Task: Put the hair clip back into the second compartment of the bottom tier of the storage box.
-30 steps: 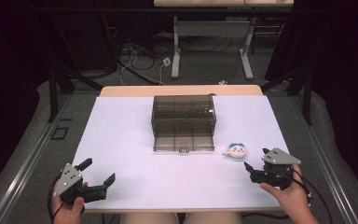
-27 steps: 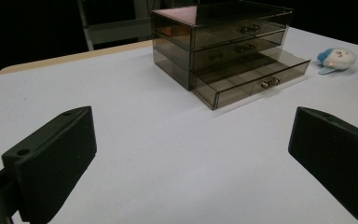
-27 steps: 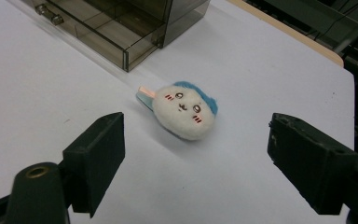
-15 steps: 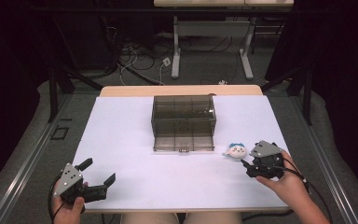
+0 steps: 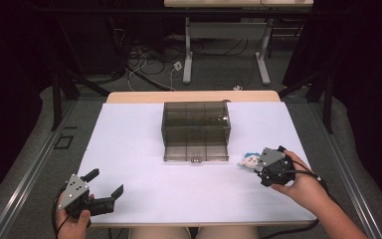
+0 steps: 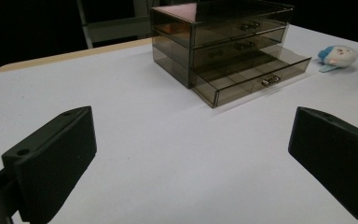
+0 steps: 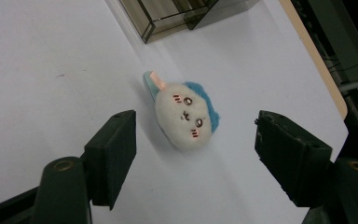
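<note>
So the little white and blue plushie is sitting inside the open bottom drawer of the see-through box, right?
Not quite. The plushie is white and blue, but it lies on the white table, outside the drawer box and off to one side of its open bottom drawer. The high view shows the gap, and the right gripper view shows the right gripper with a jaw on each side of it, not touching.

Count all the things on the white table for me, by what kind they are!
Drawer boxes: 1, the smoky see-through drawer box with its bottom drawer pulled out.
Plush toys: 1, the little white and blue plush toy.
Total: 2
</note>
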Tool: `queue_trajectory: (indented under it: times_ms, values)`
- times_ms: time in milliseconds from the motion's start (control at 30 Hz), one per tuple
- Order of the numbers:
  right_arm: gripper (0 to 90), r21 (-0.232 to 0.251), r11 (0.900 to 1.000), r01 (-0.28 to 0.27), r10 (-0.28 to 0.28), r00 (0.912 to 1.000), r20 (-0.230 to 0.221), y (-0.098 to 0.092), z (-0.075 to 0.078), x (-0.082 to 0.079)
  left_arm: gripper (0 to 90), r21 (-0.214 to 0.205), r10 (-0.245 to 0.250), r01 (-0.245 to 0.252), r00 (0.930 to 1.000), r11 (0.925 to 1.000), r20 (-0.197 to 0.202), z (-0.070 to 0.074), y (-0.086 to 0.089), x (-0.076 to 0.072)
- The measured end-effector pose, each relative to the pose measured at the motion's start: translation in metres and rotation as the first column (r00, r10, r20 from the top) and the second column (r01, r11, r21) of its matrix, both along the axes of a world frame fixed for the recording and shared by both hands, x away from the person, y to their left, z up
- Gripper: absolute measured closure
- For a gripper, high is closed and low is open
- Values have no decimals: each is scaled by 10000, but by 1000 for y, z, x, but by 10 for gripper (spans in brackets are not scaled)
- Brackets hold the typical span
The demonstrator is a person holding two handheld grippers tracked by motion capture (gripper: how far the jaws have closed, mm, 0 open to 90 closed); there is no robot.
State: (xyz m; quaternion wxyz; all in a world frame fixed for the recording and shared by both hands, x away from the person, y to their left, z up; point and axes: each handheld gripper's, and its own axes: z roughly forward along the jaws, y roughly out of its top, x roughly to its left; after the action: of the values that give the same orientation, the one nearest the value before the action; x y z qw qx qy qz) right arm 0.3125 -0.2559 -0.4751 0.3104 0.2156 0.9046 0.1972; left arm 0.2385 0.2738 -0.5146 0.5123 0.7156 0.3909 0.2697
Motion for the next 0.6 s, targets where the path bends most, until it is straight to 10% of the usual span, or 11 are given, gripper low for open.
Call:
queue_trajectory:
  times_ms: [600]
  values:
    - [285, -1635, 9777, -1316, 1286, 9913, -285, 8, 3, 19, 11, 44, -46, 46, 10000, 10000, -5, 0, 0, 0]
